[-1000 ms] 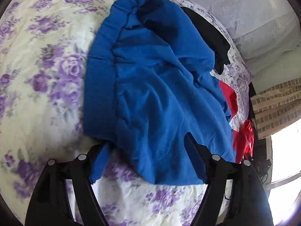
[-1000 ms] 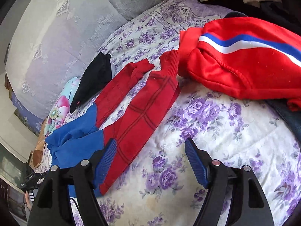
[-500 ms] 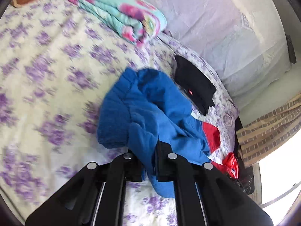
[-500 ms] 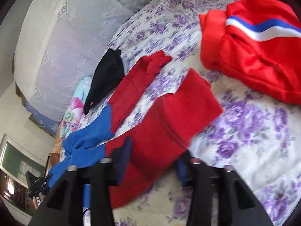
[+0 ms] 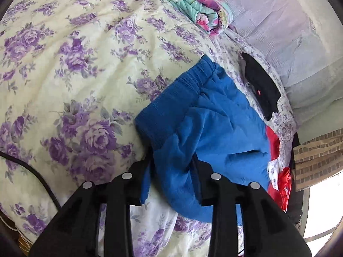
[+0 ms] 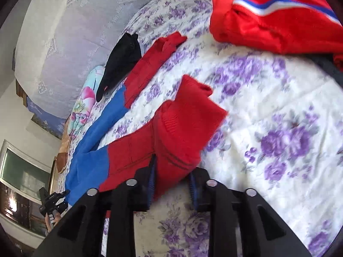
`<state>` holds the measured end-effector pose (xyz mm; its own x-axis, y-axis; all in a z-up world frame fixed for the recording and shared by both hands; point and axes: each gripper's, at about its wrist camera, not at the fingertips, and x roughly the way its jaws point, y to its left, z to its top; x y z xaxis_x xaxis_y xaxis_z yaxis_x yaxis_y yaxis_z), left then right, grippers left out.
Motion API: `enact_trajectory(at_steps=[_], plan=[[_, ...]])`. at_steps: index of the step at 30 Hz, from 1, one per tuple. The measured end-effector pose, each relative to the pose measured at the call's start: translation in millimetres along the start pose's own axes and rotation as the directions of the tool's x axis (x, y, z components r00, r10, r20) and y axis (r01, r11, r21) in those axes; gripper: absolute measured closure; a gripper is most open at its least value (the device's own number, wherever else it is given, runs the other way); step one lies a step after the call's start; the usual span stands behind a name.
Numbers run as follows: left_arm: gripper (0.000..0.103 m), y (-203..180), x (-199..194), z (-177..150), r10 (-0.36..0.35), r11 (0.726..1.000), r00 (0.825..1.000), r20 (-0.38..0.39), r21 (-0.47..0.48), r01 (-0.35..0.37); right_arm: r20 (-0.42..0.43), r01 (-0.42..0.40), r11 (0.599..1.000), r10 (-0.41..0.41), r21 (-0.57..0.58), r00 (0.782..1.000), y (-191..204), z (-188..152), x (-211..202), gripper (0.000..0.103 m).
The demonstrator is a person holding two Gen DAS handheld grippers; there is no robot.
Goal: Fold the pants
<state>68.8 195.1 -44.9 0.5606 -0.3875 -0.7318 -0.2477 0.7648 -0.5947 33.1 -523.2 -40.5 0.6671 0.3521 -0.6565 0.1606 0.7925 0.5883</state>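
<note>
Since the earlier frames, the pants' (image 5: 205,132) blue waist end was dragged toward 6 o'clock on the bed (image 5: 64,68). Both left gripper (image 5: 173,171) and right gripper (image 6: 171,171) were opening, cloth between narrow fingers. Edges should be aligned before full release.

A second ago both grippers stood wide apart over flat cloth. Now the left gripper (image 5: 172,182) has a bunch of the blue waist end of the pants (image 5: 205,128) between its opening jaws, that end drawn over itself. The right gripper (image 6: 171,182), jaws opening, has the red leg cuff (image 6: 188,120) folded back toward it.
</note>
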Motion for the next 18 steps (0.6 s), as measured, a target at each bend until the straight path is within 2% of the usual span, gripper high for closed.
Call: enact_trajectory(at_steps=[1,2,3,4,5,6,9,12,14,16,18], plan=[[0.061,1.7,-10.1,0.4,0.007,1.000,1.000,0.030,0.000,-0.007,0.075,0.069,0.997,-0.067,-0.021,0.995,2.1,2.5,-14.1,0.040],[0.052,3.2,-23.5,2.8,0.036,0.999,0.996,0.087,-0.005,-0.035,0.149,0.151,0.988,-0.144,-0.038,0.978,4.4,6.0,-28.0,0.034],[0.033,4.6,-37.8,5.4,0.082,0.997,0.985,0.153,-0.015,-0.080,0.212,0.222,0.974,-0.208,-0.044,0.955,6.1,10.3,-40.7,0.034],[0.027,5.3,-50.9,10.9,0.131,0.991,0.968,0.214,-0.030,-0.128,0.267,0.261,0.965,-0.242,-0.037,0.933,7.8,15.4,-51.7,0.033],[0.027,4.6,-58.6,18.0,0.154,0.988,0.955,0.254,-0.036,-0.149,0.300,0.245,0.969,-0.224,-0.035,0.927,10.1,20.0,-58.5,0.033],[0.027,0.9,-61.3,27.6,0.150,0.988,0.950,0.273,-0.021,-0.150,0.302,0.200,0.979,-0.176,-0.049,0.937,16.3,24.7,-58.6,0.033],[0.027,-22.1,-35.2,66.3,0.117,0.987,0.967,0.227,0.083,-0.139,0.240,0.079,0.989,-0.047,-0.126,0.970,45.2,34.1,-32.1,0.033],[0.027,-49.5,14.7,101.4,0.055,0.983,0.991,0.118,0.166,-0.075,0.106,-0.049,0.985,0.067,-0.163,0.992,75.9,39.3,13.8,0.033],[0.027,-63.6,52.1,118.2,0.063,0.976,0.997,0.045,0.206,-0.071,0.039,-0.090,0.982,0.098,-0.167,0.994,94.0,41.7,43.0,0.033],[0.027,-72.6,80.4,122.9,0.095,0.968,0.995,0.010,0.232,-0.094,-0.002,-0.099,0.981,0.100,-0.170,0.995,107.3,39.0,61.7,0.033],[0.029,-73.8,106.5,128.9,0.110,0.964,0.992,-0.058,0.249,-0.092,-0.029,-0.104,0.979,0.100,-0.173,0.995,116.1,35.4,73.0,0.033]])
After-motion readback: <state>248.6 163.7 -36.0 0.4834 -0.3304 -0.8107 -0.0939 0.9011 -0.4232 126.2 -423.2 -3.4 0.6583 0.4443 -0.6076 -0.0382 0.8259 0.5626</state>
